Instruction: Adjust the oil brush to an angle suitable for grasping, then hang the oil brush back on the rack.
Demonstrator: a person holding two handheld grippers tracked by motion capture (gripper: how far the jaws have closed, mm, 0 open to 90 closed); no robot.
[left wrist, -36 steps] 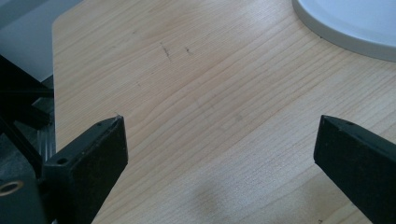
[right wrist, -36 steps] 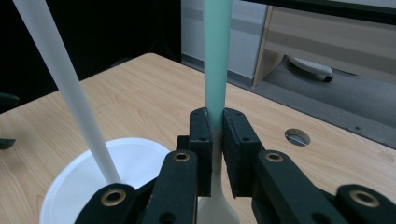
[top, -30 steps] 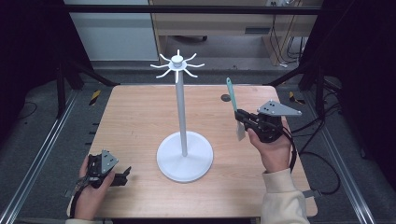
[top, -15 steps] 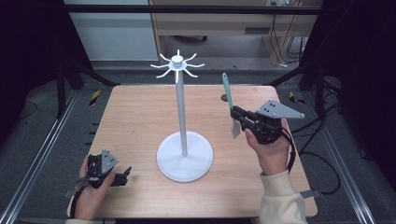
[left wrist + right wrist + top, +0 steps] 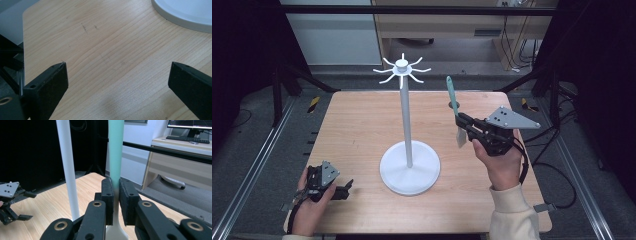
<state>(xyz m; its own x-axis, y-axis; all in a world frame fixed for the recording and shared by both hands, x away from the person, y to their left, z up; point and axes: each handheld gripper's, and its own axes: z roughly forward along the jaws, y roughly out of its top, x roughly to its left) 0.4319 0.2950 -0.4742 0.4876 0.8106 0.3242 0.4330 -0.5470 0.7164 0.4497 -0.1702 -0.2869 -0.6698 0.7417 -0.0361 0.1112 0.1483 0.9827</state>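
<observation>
The worktop [image 5: 362, 130] carries a white stand [image 5: 406, 120] with hooks spread at its top. Over the last second the right tongs [image 5: 464, 125], clamped on a green-handled spatula [image 5: 453, 97], have lifted it and carried it a little toward the stand, handle up; likely it is headed for a hook. The left tongs [image 5: 344, 188] have stayed low at the near left corner, jaws apart and empty.
</observation>
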